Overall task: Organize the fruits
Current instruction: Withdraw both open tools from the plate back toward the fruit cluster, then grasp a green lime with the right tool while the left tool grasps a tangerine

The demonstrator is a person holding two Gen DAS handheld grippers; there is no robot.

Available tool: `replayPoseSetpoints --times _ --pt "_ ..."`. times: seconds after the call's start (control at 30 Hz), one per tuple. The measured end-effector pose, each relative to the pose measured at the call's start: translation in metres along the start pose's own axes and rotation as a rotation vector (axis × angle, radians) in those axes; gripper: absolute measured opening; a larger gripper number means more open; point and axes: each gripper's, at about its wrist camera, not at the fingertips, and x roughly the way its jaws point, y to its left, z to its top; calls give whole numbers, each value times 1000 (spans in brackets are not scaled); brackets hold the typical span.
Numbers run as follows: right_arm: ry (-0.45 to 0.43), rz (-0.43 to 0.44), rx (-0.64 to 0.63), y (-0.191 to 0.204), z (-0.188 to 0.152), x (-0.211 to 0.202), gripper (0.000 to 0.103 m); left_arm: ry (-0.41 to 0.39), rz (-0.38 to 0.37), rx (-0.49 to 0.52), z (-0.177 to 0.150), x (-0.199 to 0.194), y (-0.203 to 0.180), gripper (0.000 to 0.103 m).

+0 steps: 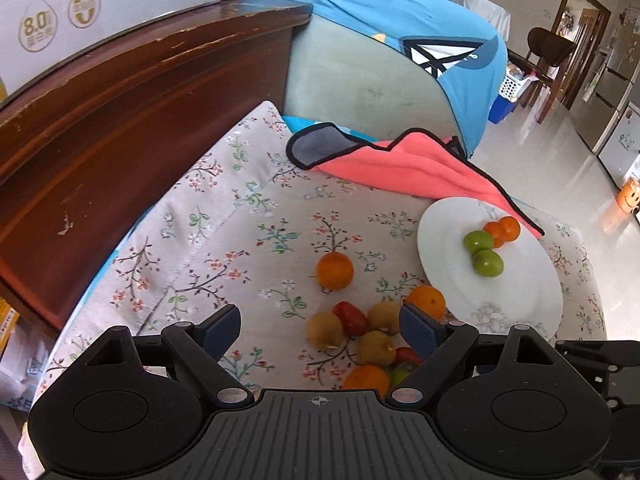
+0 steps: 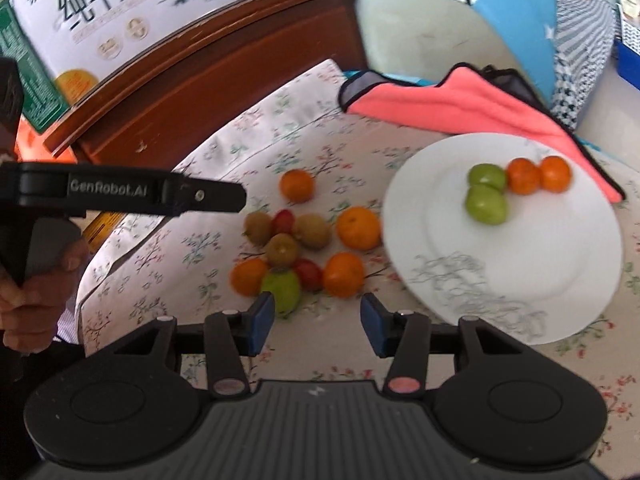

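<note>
The white plate [image 2: 516, 264] sits at the right of the right wrist view, on the flowered cloth [image 2: 224, 184], and carries two green fruits [image 2: 486, 204] and two small oranges [image 2: 538, 176] near its upper rim; the four lie in a short line running from lower left to upper right, greens at the lower end. In the left wrist view the same plate [image 1: 516, 300] is at centre right, and there the two oranges and the upper green fruit run left to right, with the second green fruit just below. Left of the plate, the loose fruit [image 2: 304, 256] is bunched on the cloth: three brown kiwis, two red fruits, one green fruit and several oranges, most round enough to show no clear long axis. One orange [image 2: 297, 186] lies apart, above the pile. The right gripper [image 2: 317, 322], at lower centre, has its jaws partly spread with nothing between them, just below the pile. The left gripper [image 1: 320, 326] has its jaws spread wide, the pile showing between its blue pads, which touch no fruit. Only the right wrist view shows the hand [image 2: 36, 292] at lower left holding the left gripper's black body. A pink towel [image 1: 404, 168] lies above the plate, its corner tucked under the rim.
</note>
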Motion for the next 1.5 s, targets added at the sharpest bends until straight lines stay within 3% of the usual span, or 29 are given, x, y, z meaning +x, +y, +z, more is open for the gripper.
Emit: replayPoseSetpoints --times 0.43,0.63,1.2,1.5 --pt "24 25 3 14 1 26 38 0 -1 10 -7 -6 16 88" --pt "30 23 5 17 0 36 27 4 -15 27 -11 -7 19 88" --pt "42 -13 25 -6 -7 4 27 13 -111 314 -49 -4 -25 85" --pt "52 -48 23 -12 -7 0 27 5 -161 376 -57 -5 -38 80"
